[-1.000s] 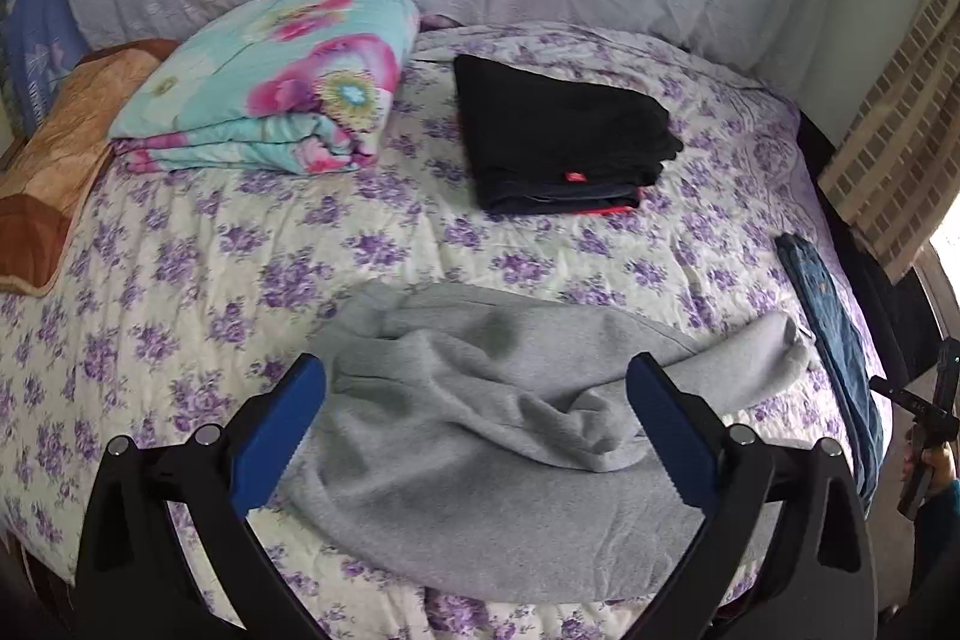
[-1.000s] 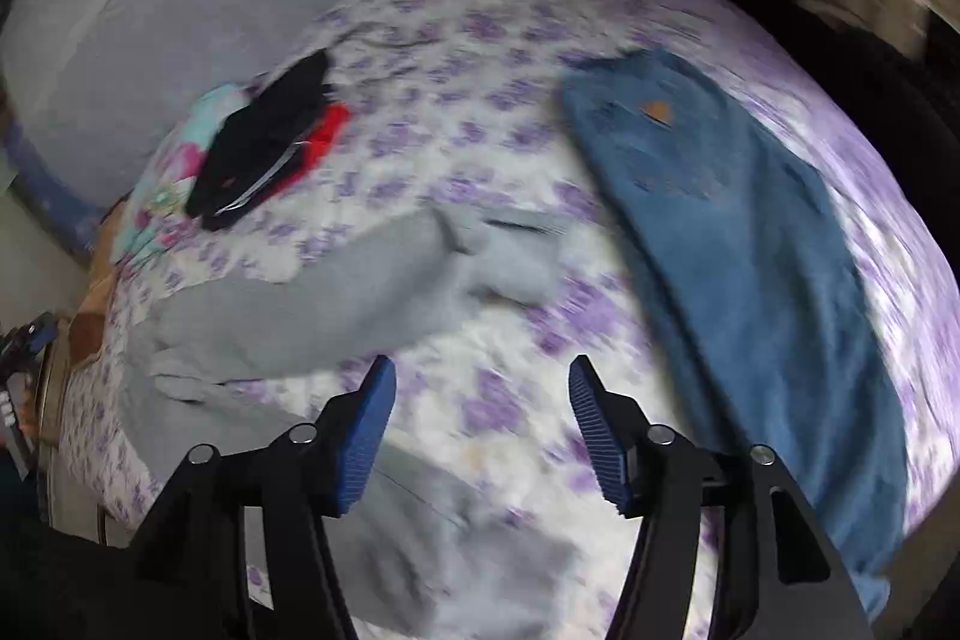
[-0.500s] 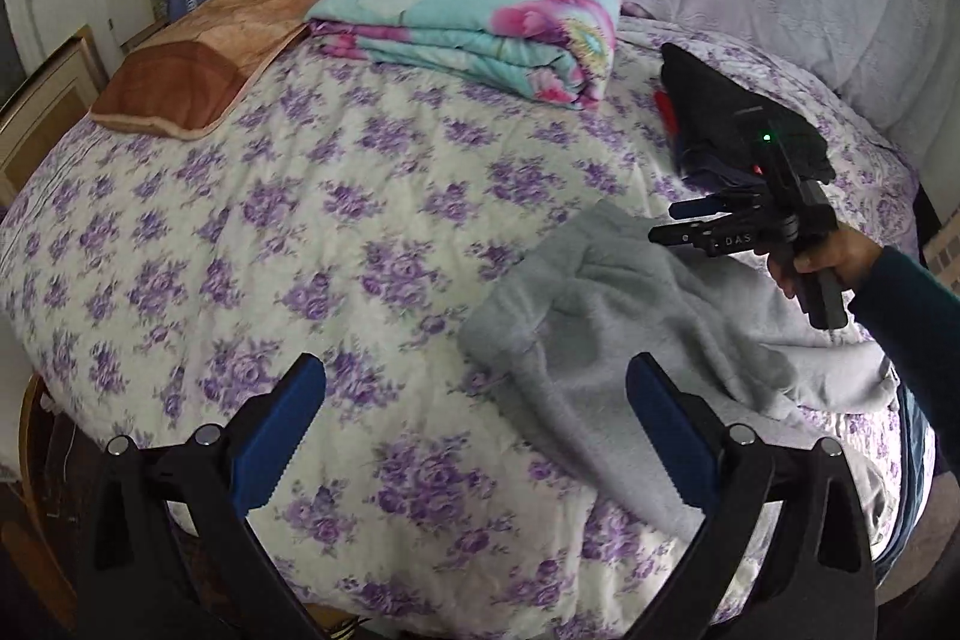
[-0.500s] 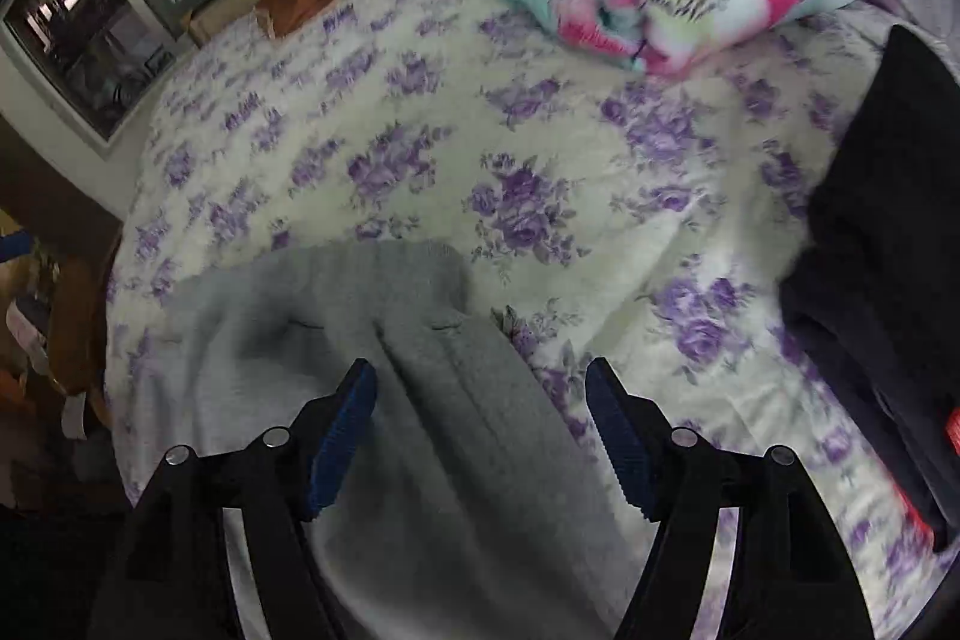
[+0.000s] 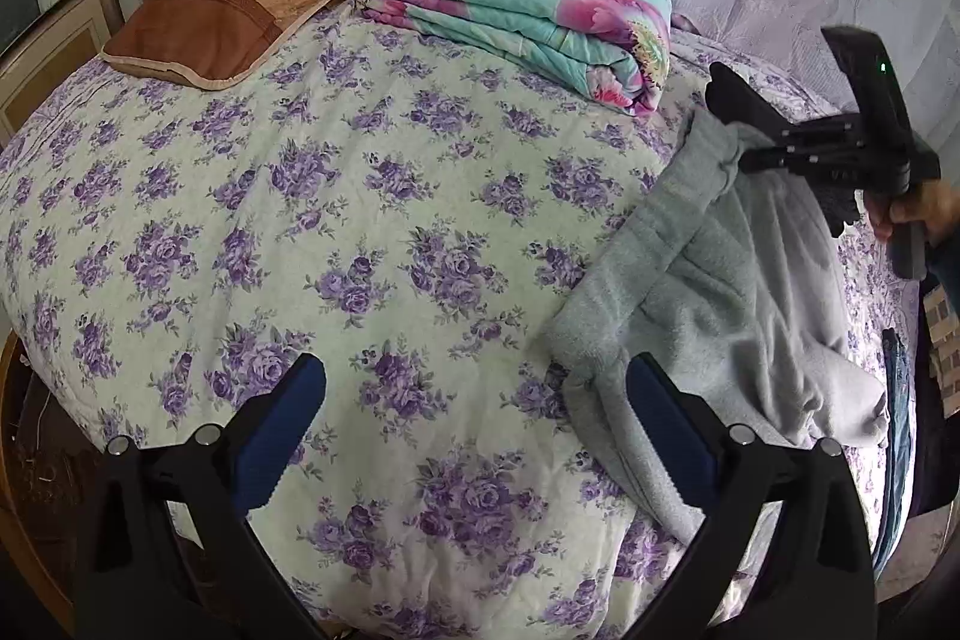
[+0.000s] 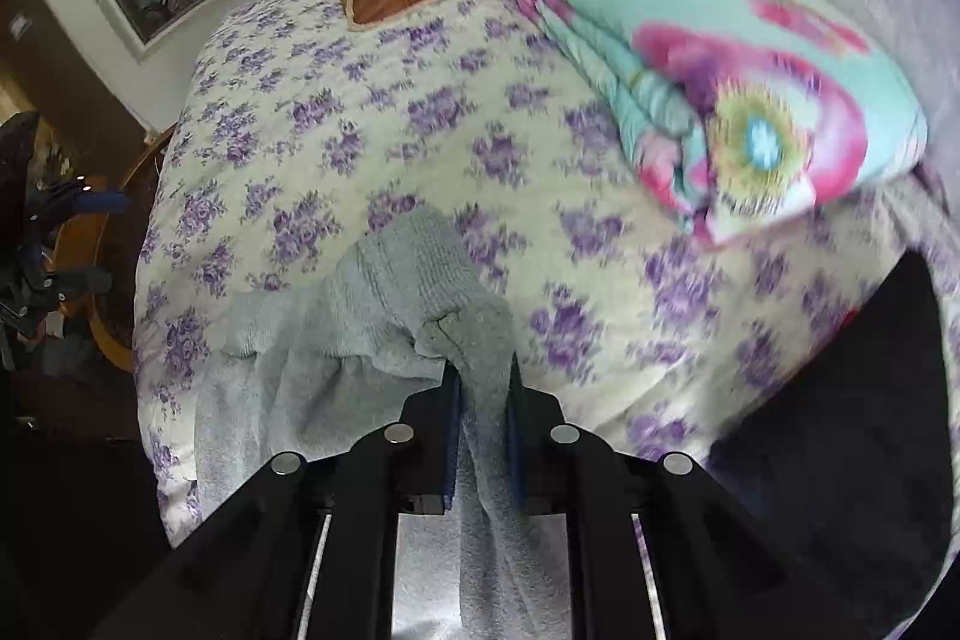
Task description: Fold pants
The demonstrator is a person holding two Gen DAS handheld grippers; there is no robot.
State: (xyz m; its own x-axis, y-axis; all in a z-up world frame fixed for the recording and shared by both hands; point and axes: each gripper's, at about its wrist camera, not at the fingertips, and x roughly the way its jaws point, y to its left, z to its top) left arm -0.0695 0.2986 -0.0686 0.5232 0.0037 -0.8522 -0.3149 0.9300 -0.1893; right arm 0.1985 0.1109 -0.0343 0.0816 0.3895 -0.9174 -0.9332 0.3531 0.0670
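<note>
Within 0.5 s the right gripper [image 6: 483, 388] went from spread to clenched on the waistband of the rumpled grey fleece pants [image 5: 708, 292] on the purple-flowered quilt [image 5: 360, 220] — lift starting. Left gripper [image 5: 474, 430] still spread wide, empty — the opposite waistband corner likely comes next.

**Right fingers clamped, left fingers spread**

Your right gripper [image 6: 483, 388] has its blue-padded fingers [image 6: 451, 436] drawn close together, pinching a fold of grey cloth between them. From the left wrist camera, that same gripper reaches in from the right edge of the bed, its black body level, with your right hand [image 5: 918, 214] wrapped around the handle. Your left gripper [image 5: 474, 436] hangs low near the bed's front edge. Its fingers [image 5: 279, 436] are spread wide apart with nothing between them, pointing across the bed.
</note>
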